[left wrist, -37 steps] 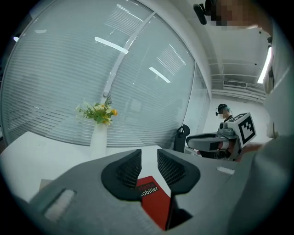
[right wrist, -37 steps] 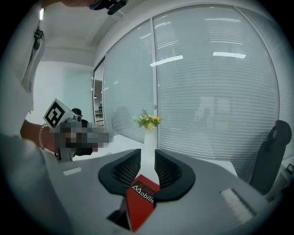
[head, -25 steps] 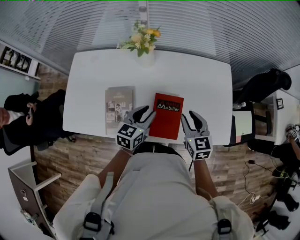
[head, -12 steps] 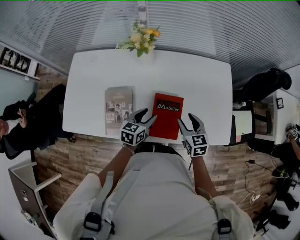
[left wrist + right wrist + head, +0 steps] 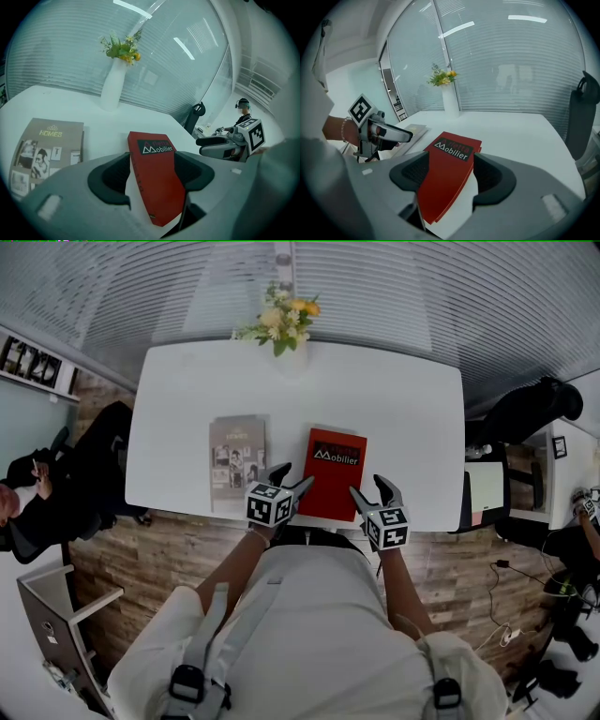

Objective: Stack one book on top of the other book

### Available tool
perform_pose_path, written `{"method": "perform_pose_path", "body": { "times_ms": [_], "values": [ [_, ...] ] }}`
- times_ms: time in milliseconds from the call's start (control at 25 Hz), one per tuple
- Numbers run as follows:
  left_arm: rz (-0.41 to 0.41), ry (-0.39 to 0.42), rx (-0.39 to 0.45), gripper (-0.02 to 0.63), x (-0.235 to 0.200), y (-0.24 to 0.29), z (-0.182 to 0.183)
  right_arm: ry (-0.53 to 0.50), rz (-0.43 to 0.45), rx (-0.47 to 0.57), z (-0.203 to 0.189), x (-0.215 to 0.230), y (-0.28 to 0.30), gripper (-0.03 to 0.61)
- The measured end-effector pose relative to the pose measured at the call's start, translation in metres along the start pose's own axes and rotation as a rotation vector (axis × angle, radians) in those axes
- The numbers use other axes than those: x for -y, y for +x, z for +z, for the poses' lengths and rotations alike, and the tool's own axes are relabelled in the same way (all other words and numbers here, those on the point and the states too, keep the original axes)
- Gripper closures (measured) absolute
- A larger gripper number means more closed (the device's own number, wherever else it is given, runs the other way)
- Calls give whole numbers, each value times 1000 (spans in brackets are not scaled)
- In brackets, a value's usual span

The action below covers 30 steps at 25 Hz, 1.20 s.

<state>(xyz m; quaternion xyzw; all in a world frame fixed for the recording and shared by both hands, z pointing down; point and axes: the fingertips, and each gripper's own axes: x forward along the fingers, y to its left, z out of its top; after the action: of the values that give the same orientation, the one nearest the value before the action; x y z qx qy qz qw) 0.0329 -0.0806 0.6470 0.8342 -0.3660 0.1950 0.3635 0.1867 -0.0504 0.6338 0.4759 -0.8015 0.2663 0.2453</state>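
Observation:
A red book (image 5: 335,472) lies flat on the white table (image 5: 403,409), near its front edge. A grey-brown book (image 5: 237,457) lies beside it on the left. My left gripper (image 5: 292,477) hovers at the red book's near left corner, open. Its jaws have just been opening. In the left gripper view the red book (image 5: 157,183) shows between the pads without touching them. My right gripper (image 5: 368,488) is at the near right corner, also open and just widened. The red book (image 5: 447,176) runs up between its jaws, clear of both pads.
A white vase of flowers (image 5: 281,329) stands at the table's far edge. A black chair (image 5: 525,409) is at the right end, and a seated person (image 5: 42,488) is at the left. The grey-brown book (image 5: 47,150) has bare tabletop around it.
Both grippers have come down toward the red book's near edge and drawn closer together. Their jaws stand wider apart than before. Neither book has moved.

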Motion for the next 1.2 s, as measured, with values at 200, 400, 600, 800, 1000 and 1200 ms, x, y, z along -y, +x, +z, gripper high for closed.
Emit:
{"method": "perform_pose_path", "body": {
  "times_ms": [200, 400, 600, 800, 1000, 1200],
  "values": [
    [18, -47, -47, 288, -6, 8, -14, 52, 15, -42, -20, 3, 10, 261],
    [27, -107, -79, 255, -13, 16, -27, 106, 37, -80, -37, 4, 17, 239],
    [30, -136, -121, 212, -18, 26, -41, 142, 50, -109, -51, 4, 24, 221],
    [12, -168, -165, 206, -18, 36, -58, 168, 59, -140, -64, 4, 30, 213],
    [9, -202, -206, 189, -20, 44, -70, 209, 79, -161, -74, 2, 36, 210],
    [18, -204, -216, 189, -20, 45, -74, 233, 101, -178, -81, -1, 39, 210]
  ]
}}
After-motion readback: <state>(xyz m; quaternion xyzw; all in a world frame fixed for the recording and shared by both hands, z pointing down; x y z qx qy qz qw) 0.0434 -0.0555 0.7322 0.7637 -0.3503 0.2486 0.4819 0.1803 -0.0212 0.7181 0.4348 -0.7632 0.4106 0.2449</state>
